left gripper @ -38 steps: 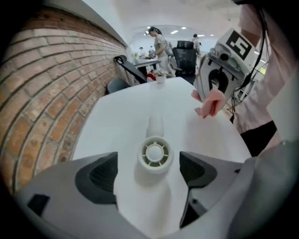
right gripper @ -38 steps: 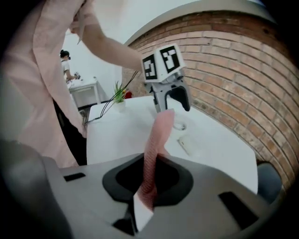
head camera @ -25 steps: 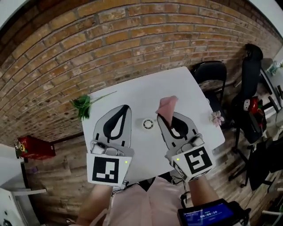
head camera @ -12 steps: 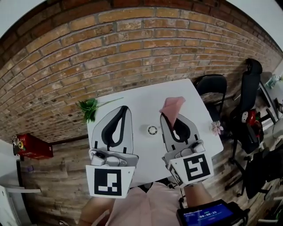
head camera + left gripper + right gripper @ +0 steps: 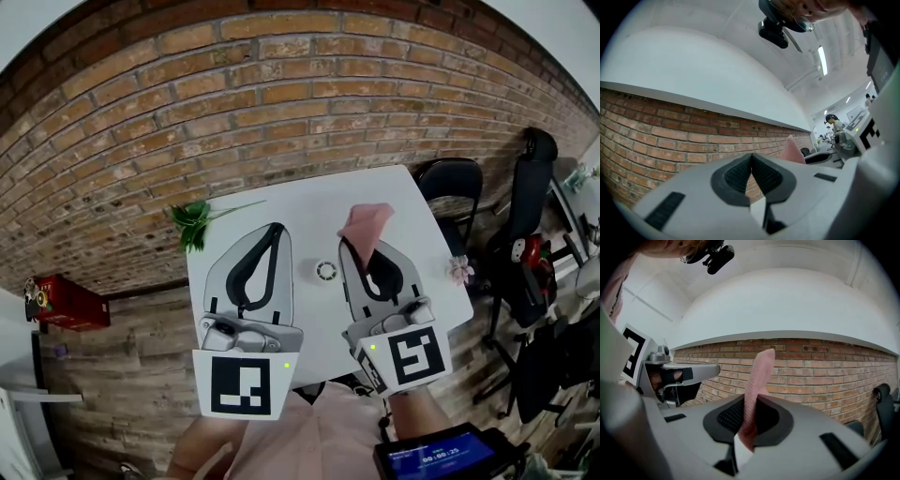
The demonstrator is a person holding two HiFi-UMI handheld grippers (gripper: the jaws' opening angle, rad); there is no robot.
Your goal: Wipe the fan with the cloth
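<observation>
Holding pink cloth (image 5: 366,225), pinched upright: right claw (image 5: 359,251), closed on it above white desk (image 5: 309,202). Left claw (image 5: 275,230): jaws pressed together, nothing between. Small round fan (image 5: 325,271): on desk between the two claws, touching neither. Screen (image 5: 439,457) at lower right: lit digits too small to read

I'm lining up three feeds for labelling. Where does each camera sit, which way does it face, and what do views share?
Head view: on the person's head, looking down at the table; left gripper, right gripper and forearms show.
Left gripper view: on the left gripper, looking along its shut, empty jaws at the brick wall.
Right gripper view: on the right gripper, looking along jaws shut on the pink cloth.
Shared: all three show the pink cloth.
</observation>
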